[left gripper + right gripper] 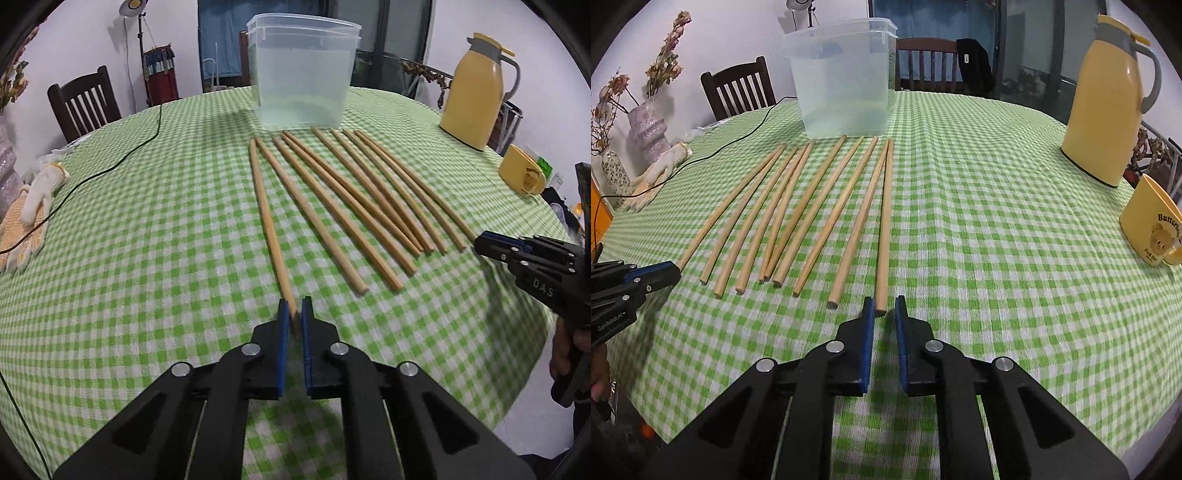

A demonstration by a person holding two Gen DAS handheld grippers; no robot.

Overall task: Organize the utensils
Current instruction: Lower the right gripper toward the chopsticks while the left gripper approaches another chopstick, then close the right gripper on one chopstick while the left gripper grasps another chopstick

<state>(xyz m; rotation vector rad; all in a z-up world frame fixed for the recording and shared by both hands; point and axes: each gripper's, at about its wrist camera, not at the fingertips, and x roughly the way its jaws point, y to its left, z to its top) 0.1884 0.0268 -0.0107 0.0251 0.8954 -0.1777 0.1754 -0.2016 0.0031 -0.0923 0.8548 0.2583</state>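
While you hold both grippers low over the green checked tablecloth (147,229), your left gripper (294,317) has its blue pads pinched on the near end of the leftmost chopstick (267,225), which lies on the cloth and runs away toward the clear plastic container (303,74). Your right gripper (884,314) stands with its jaws drawn narrow around the near tip of the rightmost chopstick (884,229); a thin gap shows on each side of the wood, so you cannot call it pinched from that view, though seen from your left wrist its tips look closed at that stick's end. Between those two sticks the other chopsticks (783,221) lie fanned side by side, some crossing or touching, their far ends just short of the container. To your right the cloth is bare up to the yellow thermos (1104,107) and the yellow mug (1148,229), both near the table's rim. To your left a black cable (122,162) trails across open cloth, and a white glove (40,195) lies at the left edge. Dark wooden chairs (738,88) stand beyond the far edge.
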